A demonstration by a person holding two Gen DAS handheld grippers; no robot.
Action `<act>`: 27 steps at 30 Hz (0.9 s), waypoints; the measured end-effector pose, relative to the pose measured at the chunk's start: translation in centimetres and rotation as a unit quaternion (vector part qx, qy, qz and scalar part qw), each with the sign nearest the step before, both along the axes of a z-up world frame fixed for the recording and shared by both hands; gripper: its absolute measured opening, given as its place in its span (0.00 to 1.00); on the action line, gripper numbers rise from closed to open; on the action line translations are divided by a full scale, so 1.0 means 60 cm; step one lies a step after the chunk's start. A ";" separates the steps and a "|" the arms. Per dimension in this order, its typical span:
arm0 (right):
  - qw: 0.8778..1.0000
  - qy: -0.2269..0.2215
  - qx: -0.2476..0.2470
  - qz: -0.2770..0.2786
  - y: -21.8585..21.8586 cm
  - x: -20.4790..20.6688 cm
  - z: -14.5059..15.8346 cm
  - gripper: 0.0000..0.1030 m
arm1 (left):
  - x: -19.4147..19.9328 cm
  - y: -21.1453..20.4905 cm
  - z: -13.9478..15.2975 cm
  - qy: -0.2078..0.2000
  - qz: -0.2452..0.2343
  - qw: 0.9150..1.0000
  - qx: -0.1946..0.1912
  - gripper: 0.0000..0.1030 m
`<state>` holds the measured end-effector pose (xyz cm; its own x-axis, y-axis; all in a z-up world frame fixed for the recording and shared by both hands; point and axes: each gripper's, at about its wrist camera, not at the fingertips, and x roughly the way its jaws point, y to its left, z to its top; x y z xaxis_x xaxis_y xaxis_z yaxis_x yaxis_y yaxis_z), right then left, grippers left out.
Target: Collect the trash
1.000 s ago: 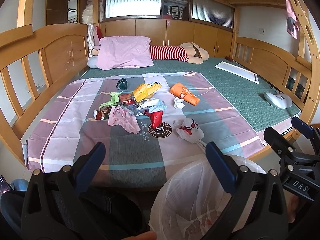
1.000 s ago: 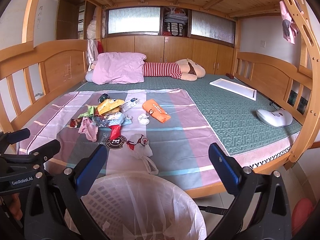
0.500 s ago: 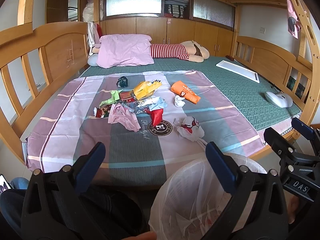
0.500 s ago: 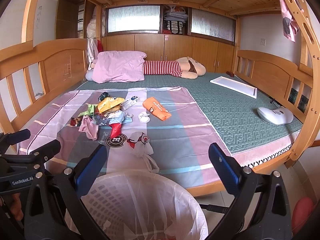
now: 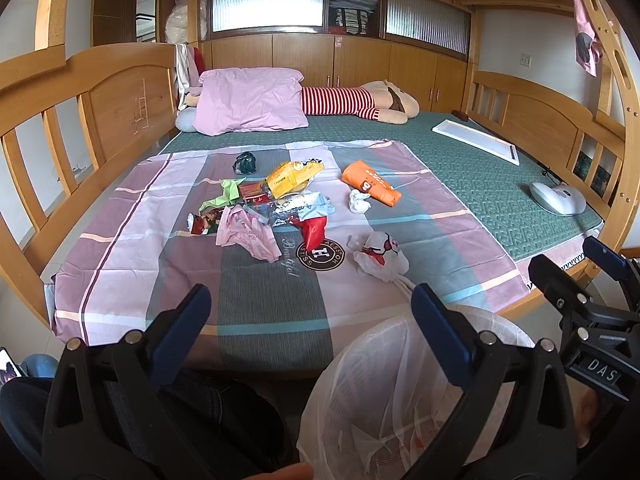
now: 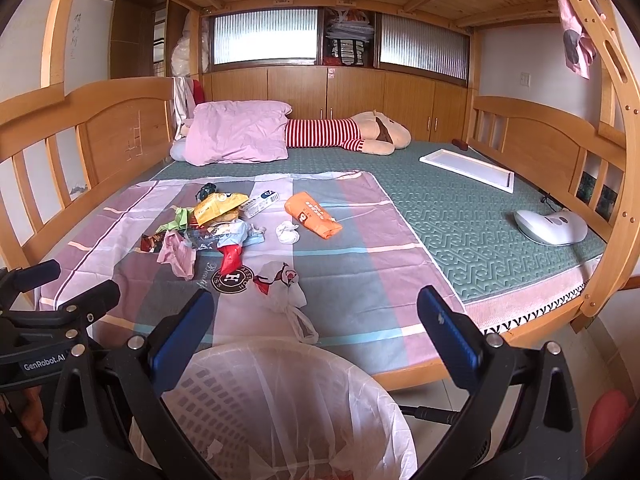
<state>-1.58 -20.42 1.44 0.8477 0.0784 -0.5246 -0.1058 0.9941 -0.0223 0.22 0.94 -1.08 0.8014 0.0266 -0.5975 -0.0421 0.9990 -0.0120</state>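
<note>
The left claw [image 5: 310, 314] hangs at the near edge of the bed with its blue fingers spread wide and nothing between them; the right claw [image 6: 314, 326] hangs beside it, likewise spread and empty, above the bin [image 6: 280, 408]. The bin is a white basket lined with a thin clear bag, standing on the floor against the foot of the bed, with a few scraps at the bottom.

On the bed a pink, grey and blue striped sheet [image 5: 120, 240] lies over a green mat [image 5: 480, 168]. The trash sits on the sheet, well apart from both claws. From the left: a dark red wrapper [image 5: 199, 224], a crumpled pink bag [image 5: 248, 236] just beside it, a green paper scrap [image 5: 224, 196] behind those, and a small dark wad [image 5: 245, 162] farther back. In the middle lies a yellow snack bag [image 5: 292, 176] over a heap of clear and pale blue wrappers [image 5: 304, 208], with a red wrapper [image 5: 314, 230] at its near edge. To the right are a white tissue ball [image 5: 358, 202], an orange packet [image 5: 370, 182] and, nearest the bin, a white plastic bag [image 5: 380, 256] with red print.

At the far end rest a pink pillow [image 5: 250, 106] and a striped plush toy [image 5: 360, 102]; a white tray [image 5: 476, 140] and a white device [image 5: 556, 198] lie on the mat at right
</note>
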 end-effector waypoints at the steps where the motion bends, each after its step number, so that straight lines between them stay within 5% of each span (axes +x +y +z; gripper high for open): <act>1: 1.000 0.000 0.000 0.000 0.000 0.000 0.000 0.97 | 0.000 0.000 0.000 0.000 0.000 1.000 0.000 0.97; 27: 1.000 0.006 -0.003 -0.010 -0.006 0.008 -0.004 0.97 | 0.006 0.008 -0.025 0.018 -0.003 1.000 -0.012 0.97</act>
